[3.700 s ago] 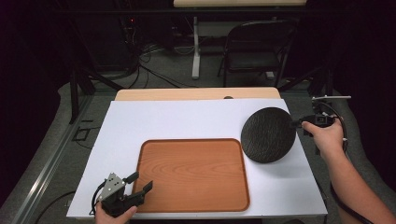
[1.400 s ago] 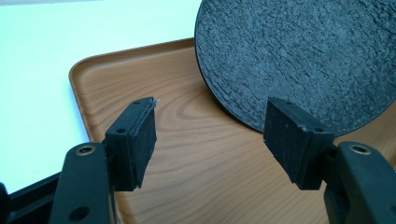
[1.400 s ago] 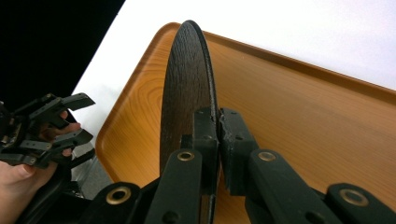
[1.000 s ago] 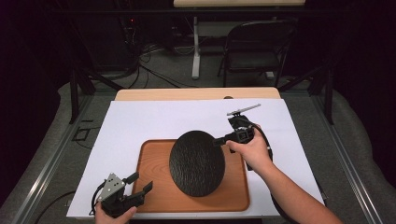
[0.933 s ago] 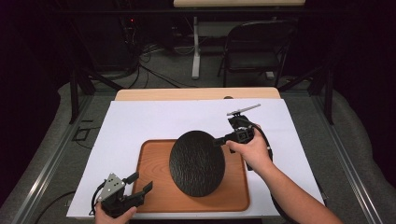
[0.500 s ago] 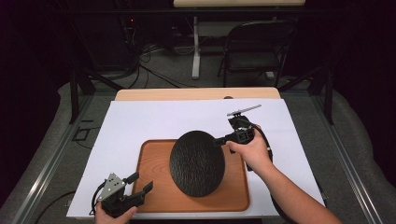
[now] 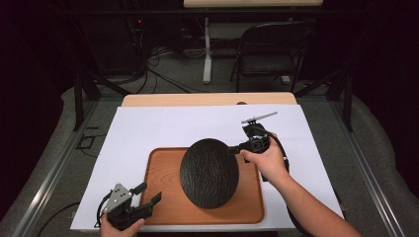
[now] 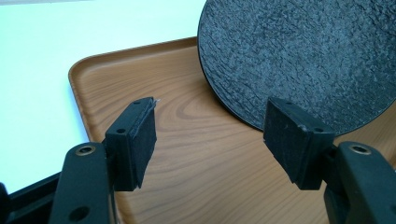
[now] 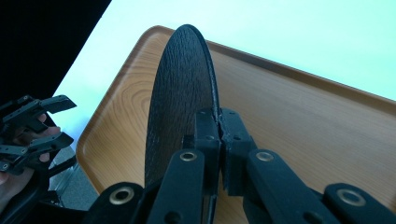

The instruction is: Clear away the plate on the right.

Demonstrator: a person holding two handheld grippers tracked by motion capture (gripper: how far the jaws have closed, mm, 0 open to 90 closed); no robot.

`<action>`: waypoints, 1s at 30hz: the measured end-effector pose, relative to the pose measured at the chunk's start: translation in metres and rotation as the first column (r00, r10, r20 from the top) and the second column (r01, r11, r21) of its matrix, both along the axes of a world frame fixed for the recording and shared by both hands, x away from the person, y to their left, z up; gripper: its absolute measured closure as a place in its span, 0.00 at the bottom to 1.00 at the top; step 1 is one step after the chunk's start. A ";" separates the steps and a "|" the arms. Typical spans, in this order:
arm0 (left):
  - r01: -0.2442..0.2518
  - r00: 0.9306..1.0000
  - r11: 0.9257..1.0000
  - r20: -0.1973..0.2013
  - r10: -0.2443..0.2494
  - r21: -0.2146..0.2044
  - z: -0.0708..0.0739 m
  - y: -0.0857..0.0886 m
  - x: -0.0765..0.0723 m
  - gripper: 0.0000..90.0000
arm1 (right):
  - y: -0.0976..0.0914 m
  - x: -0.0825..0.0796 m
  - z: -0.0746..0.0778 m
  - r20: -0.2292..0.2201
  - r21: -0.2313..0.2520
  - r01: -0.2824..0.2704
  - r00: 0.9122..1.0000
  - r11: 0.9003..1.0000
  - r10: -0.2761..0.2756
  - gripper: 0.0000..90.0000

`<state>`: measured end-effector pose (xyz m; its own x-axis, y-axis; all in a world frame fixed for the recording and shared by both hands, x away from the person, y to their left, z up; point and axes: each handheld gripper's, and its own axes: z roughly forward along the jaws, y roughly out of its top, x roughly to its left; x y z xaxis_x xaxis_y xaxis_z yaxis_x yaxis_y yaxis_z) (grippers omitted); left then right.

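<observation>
I hold the black plate [image 7: 209, 173] by its rim with the right gripper [image 7: 245, 146]; its jaws are pressed tight together on the edge, as the right gripper view shows. The plate is tilted, almost on its edge, over the middle of the wooden tray [image 7: 163, 170], which lies on the white sheet [image 7: 148, 128] near the front edge of the table [image 7: 207, 99]. I cannot tell whether its lower edge already touches the tray. The left gripper [image 7: 146, 198] waits at the front left corner of the tray, jaws wide apart and holding nothing.

I judge the step to be placing the plate on the tray. Next I should lay it flat, slowly, and then release the rim, keeping it inside the tray border.
</observation>
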<state>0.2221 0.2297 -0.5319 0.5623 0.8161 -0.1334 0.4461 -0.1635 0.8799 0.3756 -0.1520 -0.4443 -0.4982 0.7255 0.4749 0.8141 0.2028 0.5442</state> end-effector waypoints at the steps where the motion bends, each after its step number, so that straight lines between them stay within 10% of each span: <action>1: 0.000 1.000 1.000 0.000 0.000 0.000 0.000 0.000 0.000 0.38 | -0.001 -0.001 0.000 -0.010 0.002 0.008 1.000 1.000 -0.008 0.97; 30: 0.002 1.000 1.000 0.002 -0.002 0.001 0.000 0.000 0.000 0.38 | -0.035 0.001 -0.045 -0.103 0.052 0.081 0.992 0.995 -0.075 0.95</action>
<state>0.2225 0.2293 -0.5318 0.5638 0.8153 -0.1317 0.4440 -0.1648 0.8807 0.3764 -0.1871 -0.4891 -0.3888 0.7312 0.5605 0.8773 0.1081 0.4676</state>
